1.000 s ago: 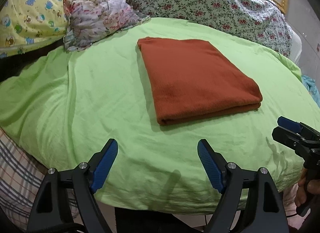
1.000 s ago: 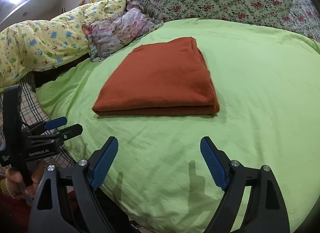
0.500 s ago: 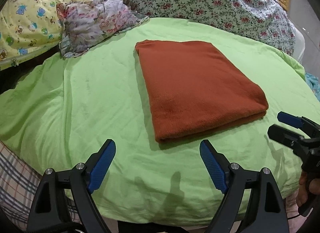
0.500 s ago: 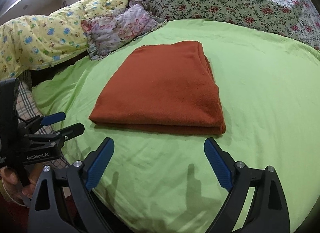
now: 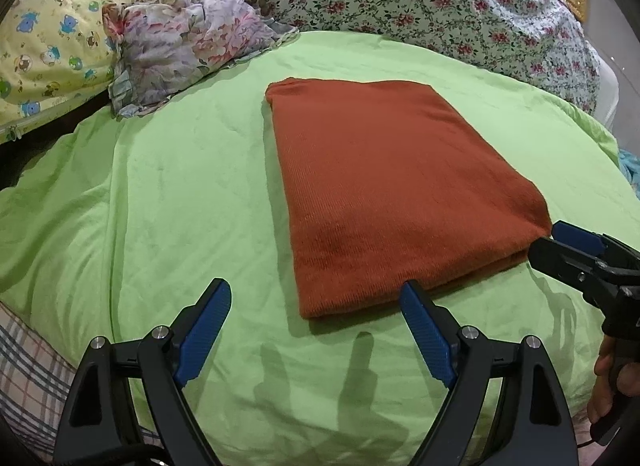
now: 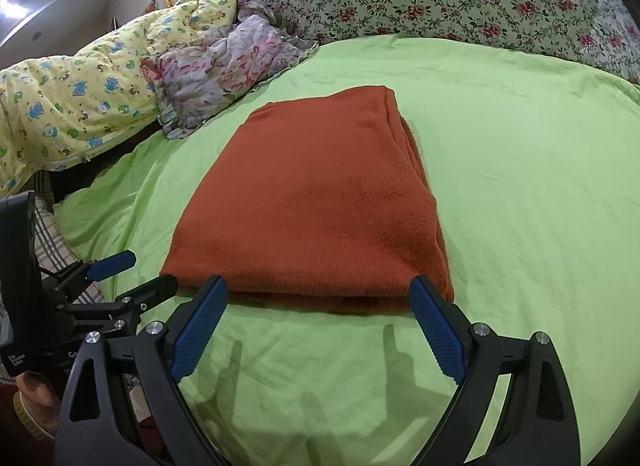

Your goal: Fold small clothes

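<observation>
A rust-orange knit garment [image 5: 396,185], folded into a thick rectangle, lies flat on the green bedsheet [image 5: 168,193]. My left gripper [image 5: 315,290] hovers open just before the garment's near left corner, and its right fingertip [image 5: 412,298] sits at the folded edge. My right gripper [image 6: 318,284] is open too, with both blue pads level with the near edge of the garment [image 6: 316,201] and not pressing on it. Each view catches the other tool: the right gripper [image 5: 576,250] by the near right corner, the left gripper [image 6: 148,270] by the near left corner.
A crumpled floral cloth [image 5: 188,41] and a yellow cartoon-print quilt [image 5: 48,41] lie at the back left. A flowered quilt [image 5: 440,9] runs along the back. Plaid bedding [image 5: 28,370] shows below the sheet's left edge. A hand [image 5: 612,382] holds the right tool.
Both grippers have moved forward to the garment's near edge, so it fills more of each view. The right gripper's jaws stand slightly wider. The garment has not moved.
</observation>
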`<state>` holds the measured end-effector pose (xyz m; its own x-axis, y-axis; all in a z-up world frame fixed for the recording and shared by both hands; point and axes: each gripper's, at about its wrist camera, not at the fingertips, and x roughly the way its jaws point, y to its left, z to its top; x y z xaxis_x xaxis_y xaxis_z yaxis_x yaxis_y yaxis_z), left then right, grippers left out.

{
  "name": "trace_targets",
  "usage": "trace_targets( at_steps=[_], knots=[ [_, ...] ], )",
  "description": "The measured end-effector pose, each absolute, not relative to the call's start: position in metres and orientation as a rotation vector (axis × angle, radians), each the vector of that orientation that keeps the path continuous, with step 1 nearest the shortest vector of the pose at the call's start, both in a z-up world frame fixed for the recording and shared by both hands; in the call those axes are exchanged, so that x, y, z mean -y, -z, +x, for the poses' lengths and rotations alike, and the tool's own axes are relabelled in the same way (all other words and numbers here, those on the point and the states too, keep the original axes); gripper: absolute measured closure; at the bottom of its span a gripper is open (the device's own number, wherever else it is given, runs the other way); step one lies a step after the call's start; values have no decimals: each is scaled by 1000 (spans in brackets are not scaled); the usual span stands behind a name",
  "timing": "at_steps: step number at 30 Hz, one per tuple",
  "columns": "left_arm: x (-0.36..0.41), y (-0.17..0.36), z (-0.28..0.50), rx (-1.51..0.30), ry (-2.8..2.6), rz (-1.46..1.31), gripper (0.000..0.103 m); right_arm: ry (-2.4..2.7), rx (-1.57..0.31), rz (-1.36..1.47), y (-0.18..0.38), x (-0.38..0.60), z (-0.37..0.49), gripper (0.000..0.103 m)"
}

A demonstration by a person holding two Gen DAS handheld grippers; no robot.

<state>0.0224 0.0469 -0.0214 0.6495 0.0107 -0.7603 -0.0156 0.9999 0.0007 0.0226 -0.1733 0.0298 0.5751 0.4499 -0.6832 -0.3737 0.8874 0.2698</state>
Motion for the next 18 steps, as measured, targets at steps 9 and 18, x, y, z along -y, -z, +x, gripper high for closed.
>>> trace_targets(
  at_steps=[9,18],
  knots=[
    [-43,26,32,-910,-33,23,16,-481,-845,92,-28,172,33,11],
    [-41,22,34,-938,-43,41,16,-489,-876,58,-31,169,33,11]
  ],
)
